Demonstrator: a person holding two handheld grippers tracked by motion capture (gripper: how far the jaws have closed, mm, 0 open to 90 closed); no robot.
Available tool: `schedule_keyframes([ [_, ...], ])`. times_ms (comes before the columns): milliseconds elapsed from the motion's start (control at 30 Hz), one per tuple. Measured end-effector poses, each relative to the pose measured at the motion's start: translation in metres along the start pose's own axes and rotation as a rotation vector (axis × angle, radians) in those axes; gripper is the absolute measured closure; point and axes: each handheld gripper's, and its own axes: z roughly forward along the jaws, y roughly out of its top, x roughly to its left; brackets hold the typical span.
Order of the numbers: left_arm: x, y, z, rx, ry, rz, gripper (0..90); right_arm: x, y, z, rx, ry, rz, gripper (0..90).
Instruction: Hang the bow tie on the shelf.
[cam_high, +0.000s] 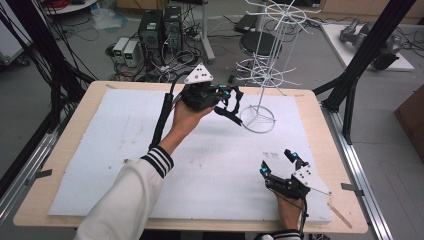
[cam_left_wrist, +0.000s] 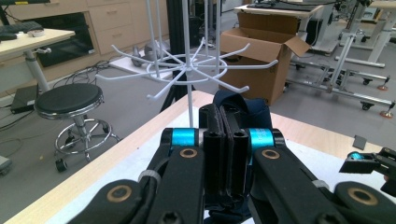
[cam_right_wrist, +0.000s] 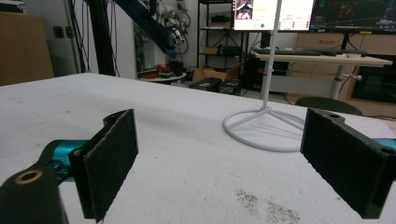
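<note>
While my left gripper (cam_high: 226, 96) clamps it above the table's far side, just beside the white wire rack (cam_high: 258, 119), I see a dark navy fabric strap (cam_high: 231, 107), looped and limp. Its long axis droops from the jaws toward the rack's base ring. My right gripper (cam_high: 282, 162) rests near me, jaws apart.

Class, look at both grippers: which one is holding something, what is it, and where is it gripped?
The left gripper is shut on a dark fabric strap, pinching a fold of it so a loop hangs beyond the jaws near the white wire rack. The right gripper is open, holding nothing.
</note>
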Motion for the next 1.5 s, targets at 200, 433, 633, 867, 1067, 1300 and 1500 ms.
schedule_keyframes([
  [200, 0.000, 0.003, 0.011, -0.009, -0.026, -0.020, 88.2, 0.000, 0.000, -0.001, 0.001, -0.001, 0.004, 10.3],
  [433, 0.005, 0.001, 0.022, -0.005, -0.044, -0.051, 88.3, 0.000, 0.000, 0.000, 0.002, -0.001, 0.002, 10.3],
  [633, -0.001, 0.012, 0.032, -0.025, -0.061, -0.038, 88.3, -0.001, 0.000, 0.000, 0.004, -0.002, 0.004, 10.3],
  [867, -0.001, 0.011, 0.038, -0.022, -0.070, -0.048, 88.4, -0.001, 0.000, 0.000, 0.003, -0.001, 0.003, 10.3],
  [1067, -0.004, 0.011, 0.044, -0.041, -0.094, -0.057, 88.4, -0.001, 0.000, 0.000, 0.002, -0.001, 0.010, 10.3],
  [1300, -0.004, 0.007, 0.050, -0.057, -0.108, -0.058, 88.4, -0.001, 0.000, 0.000, 0.001, 0.000, 0.011, 10.3],
  [1500, -0.003, 0.005, 0.055, -0.056, -0.105, -0.066, 88.4, -0.001, 0.000, 0.000, -0.001, 0.000, 0.007, 10.3],
])
